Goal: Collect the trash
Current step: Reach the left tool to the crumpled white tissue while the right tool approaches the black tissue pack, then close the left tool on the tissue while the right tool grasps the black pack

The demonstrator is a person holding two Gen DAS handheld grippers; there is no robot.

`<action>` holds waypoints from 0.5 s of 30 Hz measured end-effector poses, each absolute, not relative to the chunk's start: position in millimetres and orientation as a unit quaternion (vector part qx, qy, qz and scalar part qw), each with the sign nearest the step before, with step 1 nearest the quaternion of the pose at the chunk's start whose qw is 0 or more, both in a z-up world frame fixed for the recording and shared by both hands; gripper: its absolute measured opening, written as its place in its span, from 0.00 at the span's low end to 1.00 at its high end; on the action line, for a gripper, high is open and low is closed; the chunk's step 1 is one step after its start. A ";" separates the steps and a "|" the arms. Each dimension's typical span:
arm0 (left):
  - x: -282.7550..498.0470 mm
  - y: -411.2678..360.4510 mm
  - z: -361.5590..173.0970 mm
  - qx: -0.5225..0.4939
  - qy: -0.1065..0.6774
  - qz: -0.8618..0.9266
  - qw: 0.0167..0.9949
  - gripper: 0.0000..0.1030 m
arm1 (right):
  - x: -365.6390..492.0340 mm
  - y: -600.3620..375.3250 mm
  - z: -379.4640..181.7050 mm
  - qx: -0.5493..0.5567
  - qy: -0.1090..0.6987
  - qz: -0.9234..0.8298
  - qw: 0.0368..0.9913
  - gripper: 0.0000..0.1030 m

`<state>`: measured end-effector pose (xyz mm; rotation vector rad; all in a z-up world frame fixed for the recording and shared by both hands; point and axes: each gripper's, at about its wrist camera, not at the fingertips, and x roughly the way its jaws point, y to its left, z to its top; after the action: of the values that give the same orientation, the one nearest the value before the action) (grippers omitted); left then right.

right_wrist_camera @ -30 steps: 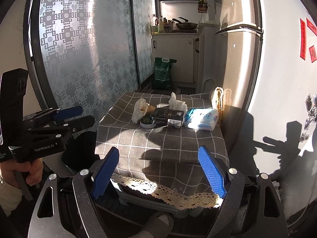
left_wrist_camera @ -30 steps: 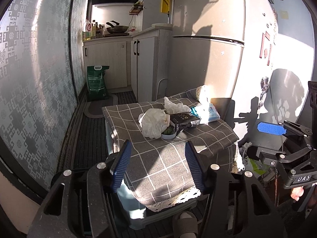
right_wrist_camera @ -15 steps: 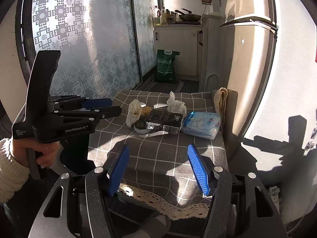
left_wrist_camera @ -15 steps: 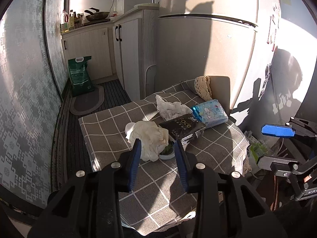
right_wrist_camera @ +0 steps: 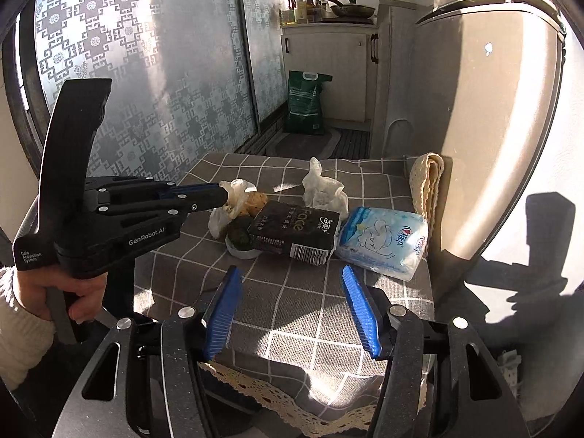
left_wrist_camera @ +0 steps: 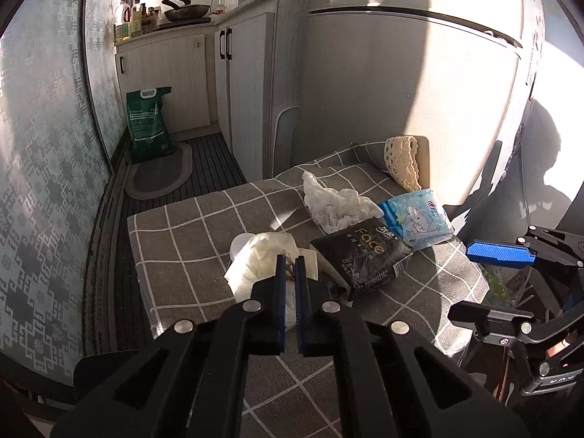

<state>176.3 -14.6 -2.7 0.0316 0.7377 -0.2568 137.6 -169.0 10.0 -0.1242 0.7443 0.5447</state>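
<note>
Barely started: left gripper (left_wrist_camera: 288,270) is clenched, seemingly nipping the crumpled cream plastic bag (left_wrist_camera: 261,259) just left of the black "Face" tissue pack (left_wrist_camera: 363,255). Small white bowl (right_wrist_camera: 241,244) by that pack holds something dark green. White wadded tissue (right_wrist_camera: 323,189) behind it untouched. Right gripper (right_wrist_camera: 292,310) hangs released, empty.

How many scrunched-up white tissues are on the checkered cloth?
2. One crumpled tissue sits over the small dish at the left gripper fingers; the other tissue lies farther back, behind the black pack. More may be hidden.
</note>
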 end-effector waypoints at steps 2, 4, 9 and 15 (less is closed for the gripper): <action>172.8 -10.8 -1.4 0.011 0.357 -0.125 0.926 0.03 | 145.3 -164.9 6.3 -0.052 0.363 0.260 0.893 0.57; 168.8 -5.4 3.0 0.004 0.351 -0.121 0.929 0.02 | 152.1 -158.9 2.2 -0.049 0.366 0.258 0.893 0.64; 156.7 13.1 15.4 -0.019 0.335 -0.117 0.935 0.02 | 161.2 -144.7 -7.8 -0.046 0.368 0.243 0.896 0.75; 139.3 23.9 22.1 -0.021 0.327 -0.125 0.936 0.02 | 174.0 -137.4 -15.1 -0.040 0.377 0.221 0.898 0.76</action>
<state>139.3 23.9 22.1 -0.0431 0.6681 -0.2558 174.0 -137.4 -15.1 -0.0838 0.7811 0.4586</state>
